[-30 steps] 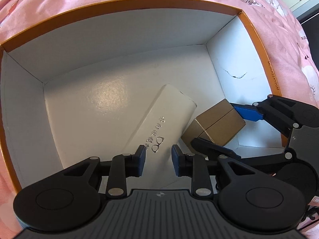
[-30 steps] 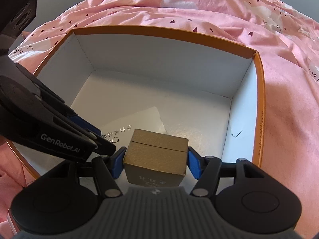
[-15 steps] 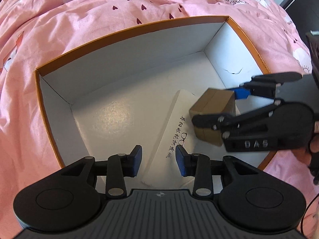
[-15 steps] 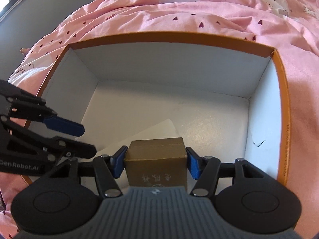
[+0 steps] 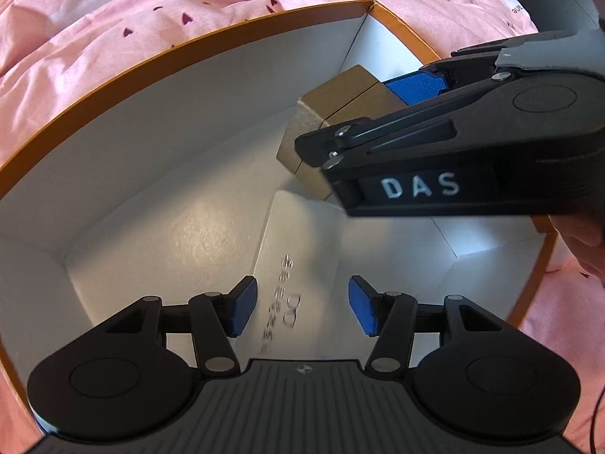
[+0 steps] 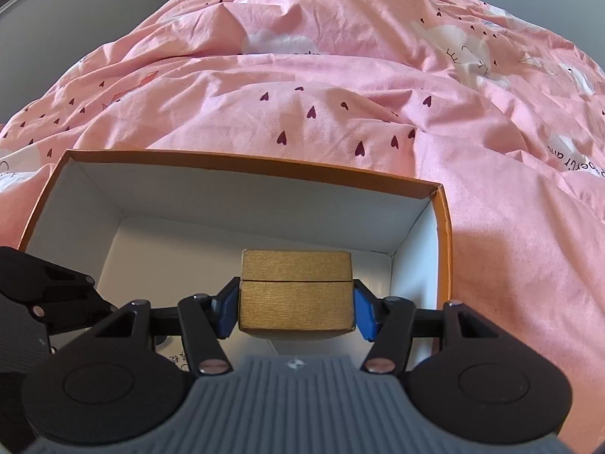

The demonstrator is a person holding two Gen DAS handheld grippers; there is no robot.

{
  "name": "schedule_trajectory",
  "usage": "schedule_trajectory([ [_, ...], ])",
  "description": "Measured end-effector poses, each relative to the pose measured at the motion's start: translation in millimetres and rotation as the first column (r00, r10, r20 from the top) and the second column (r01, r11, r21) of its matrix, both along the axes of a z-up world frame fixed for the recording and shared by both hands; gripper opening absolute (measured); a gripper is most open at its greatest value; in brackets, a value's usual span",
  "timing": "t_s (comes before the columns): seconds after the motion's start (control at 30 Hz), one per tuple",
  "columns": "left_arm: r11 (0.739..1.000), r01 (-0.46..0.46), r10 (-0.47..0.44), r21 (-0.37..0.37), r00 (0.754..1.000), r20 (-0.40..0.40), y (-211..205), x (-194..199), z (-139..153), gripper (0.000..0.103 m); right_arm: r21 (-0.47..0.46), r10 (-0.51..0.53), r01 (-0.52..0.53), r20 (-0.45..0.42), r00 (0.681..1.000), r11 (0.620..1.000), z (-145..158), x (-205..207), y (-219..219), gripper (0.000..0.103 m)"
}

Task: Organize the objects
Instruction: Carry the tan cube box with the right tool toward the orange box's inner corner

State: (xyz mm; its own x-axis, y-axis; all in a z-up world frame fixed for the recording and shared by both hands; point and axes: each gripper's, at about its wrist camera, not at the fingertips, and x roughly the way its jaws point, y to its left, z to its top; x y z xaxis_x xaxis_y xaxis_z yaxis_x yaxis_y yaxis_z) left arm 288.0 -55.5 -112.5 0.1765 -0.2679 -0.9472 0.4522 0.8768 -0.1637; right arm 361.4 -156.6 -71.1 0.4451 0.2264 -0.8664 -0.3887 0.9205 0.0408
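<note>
An orange-rimmed box (image 5: pixel 159 56) with a white inside lies on the bed. A long white case with printed glasses logo (image 5: pixel 302 249) lies on its floor. My left gripper (image 5: pixel 302 308) is open just above the near end of the white case, holding nothing. My right gripper (image 6: pixel 296 312) is shut on a small gold-brown box (image 6: pixel 296 291) and holds it up inside the orange box (image 6: pixel 264 168), above the floor. The gold-brown box (image 5: pixel 332 113) and the right gripper (image 5: pixel 472 140) also show in the left wrist view, over the far end of the white case.
A pink duvet with dark hearts (image 6: pixel 340 94) surrounds the orange box. A grey wall (image 6: pixel 56 19) runs along the bed's far left. The left gripper's body (image 6: pixel 49 295) shows at the left of the right wrist view.
My right gripper has lifted the gold-brown box off the floor and tilted level. My left gripper has opened wider and swung to line up along the white case.
</note>
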Motion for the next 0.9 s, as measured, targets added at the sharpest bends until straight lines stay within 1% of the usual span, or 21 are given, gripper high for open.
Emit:
schedule_trajectory([
  [0.03,1.000,0.003,-0.003,0.007,1.000,0.020,-3.7,1.2,-1.1,0.069,-0.002,-0.006,0.006,-0.003,1.000,1.000,-1.4,1.3,-0.7,0.061],
  [0.1,1.000,0.007,-0.008,0.019,0.999,0.037,-9.4,4.5,-3.6,0.070,0.006,-0.015,0.015,-0.013,1.000,1.000,-3.5,3.8,-2.3,0.061],
  [0.23,0.998,0.010,-0.012,0.064,1.000,0.028,-16.2,8.2,-14.1,0.065,0.016,-0.023,0.023,-0.014,1.000,1.000,-3.3,4.9,-4.5,0.061],
  [0.33,0.998,-0.006,0.004,0.061,1.000,0.027,-14.9,7.8,-16.0,0.064,0.024,-0.031,0.032,-0.016,0.999,0.999,-3.5,6.1,-6.9,0.061],
  [0.43,0.996,-0.043,0.041,0.077,0.999,0.024,-11.2,8.2,-14.8,0.061,0.032,-0.034,0.034,-0.016,0.999,0.999,-3.1,6.1,-7.4,0.061],
  [0.5,0.991,-0.093,0.093,0.092,0.996,0.011,-5.2,10.0,-13.7,0.059,0.039,-0.041,0.042,-0.015,0.999,0.998,-2.7,6.3,-6.6,0.061],
  [0.57,0.980,-0.163,0.165,0.112,0.986,-0.004,4.4,12.2,-11.5,0.057,0.056,-0.049,0.050,-0.013,0.999,0.997,-2.1,6.8,-4.7,0.061],
  [0.63,0.962,-0.238,0.242,0.131,0.970,-0.018,15.9,13.5,-8.5,0.051,0.083,-0.065,0.068,-0.029,0.997,0.994,-2.5,7.4,-1.6,0.061],
  [0.67,0.954,-0.261,0.266,0.146,0.964,-0.017,20.2,13.1,-6.6,0.050,0.099,-0.070,0.073,-0.041,0.997,0.992,-3.2,7.9,0.3,0.061],
  [0.73,0.939,-0.287,0.293,0.188,0.956,-0.002,25.6,11.2,-3.6,0.046,0.122,-0.084,0.091,-0.056,0.995,0.988,-5.7,9.6,5.7,0.061],
  [0.8,0.922,-0.307,0.311,0.237,0.950,0.020,29.8,9.0,-2.3,0.045,0.136,-0.112,0.120,-0.064,0.992,0.983,-10.0,12.3,10.1,0.061],
  [0.87,0.909,-0.322,0.323,0.264,0.946,0.040,34.1,7.5,-1.9,0.045,0.166,-0.151,0.163,-0.083,0.985,0.973,-15.1,16.4,11.8,0.061],
  [0.9,0.906,-0.325,0.324,0.271,0.945,0.049,35.7,7.0,-1.8,0.041,0.180,-0.171,0.185,-0.093,0.981,0.966,-17.5,18.5,12.4,0.061],
])
